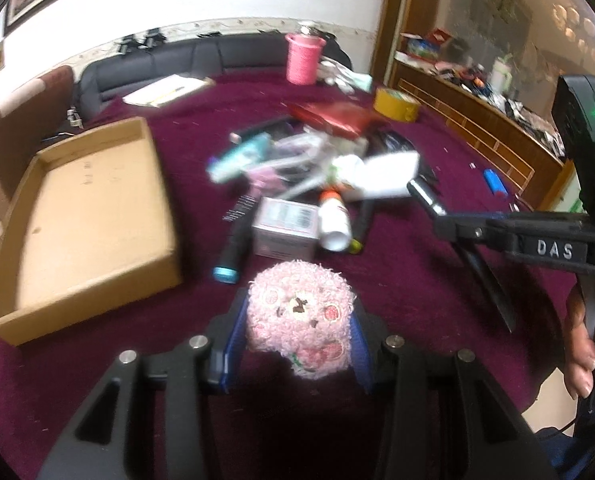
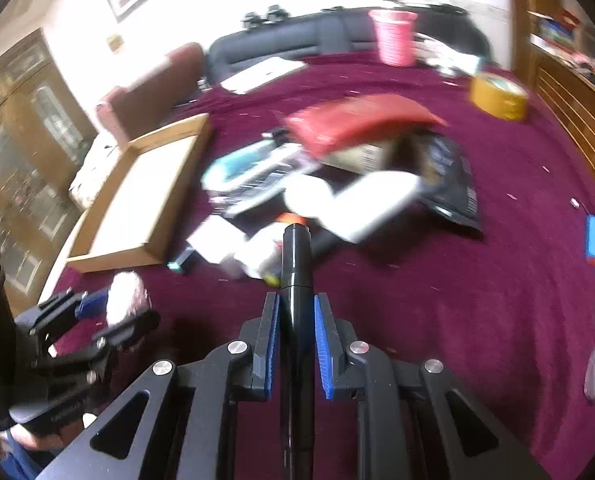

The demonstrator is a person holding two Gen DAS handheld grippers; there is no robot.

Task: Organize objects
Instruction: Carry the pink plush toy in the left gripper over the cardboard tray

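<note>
A: Left wrist view: what is held?

B: A round pink fluffy plush toy (image 1: pixel 300 320) with a small stitched face sits between the blue pads of the left gripper (image 1: pixel 297 334), which press its sides. It hangs above the maroon tablecloth (image 1: pixel 417 280). Being a ball, it has no clear long axis; its face points up toward the camera.

A: And the other hand?

B: In the right wrist view, the right gripper (image 2: pixel 295 344) is clamped on a slim black glossy pen-shaped tube (image 2: pixel 296 272). Its long axis runs straight along the fingers, tip pointing away toward the pile (the far end looks capped, though blur hides detail).

A: What lies around them?

B: Just beyond is a heap of mixed clutter (image 1: pixel 317 168): a white bottle, a small grey box, a red packet. To the left lies a shallow, empty brown cardboard tray (image 1: pixel 89 216). Farther back stand a pink ribbed cup (image 1: pixel 303 58) and a yellow tape roll (image 1: pixel 395 104).

A: How should the step go?

B: My judgement: carry both items over the tray, keep them clear of its near wall, and lower them before releasing. Lay the tube flat, parallel to a long wall, so it cannot roll; the soft toy tolerates a gentle drop.
</note>
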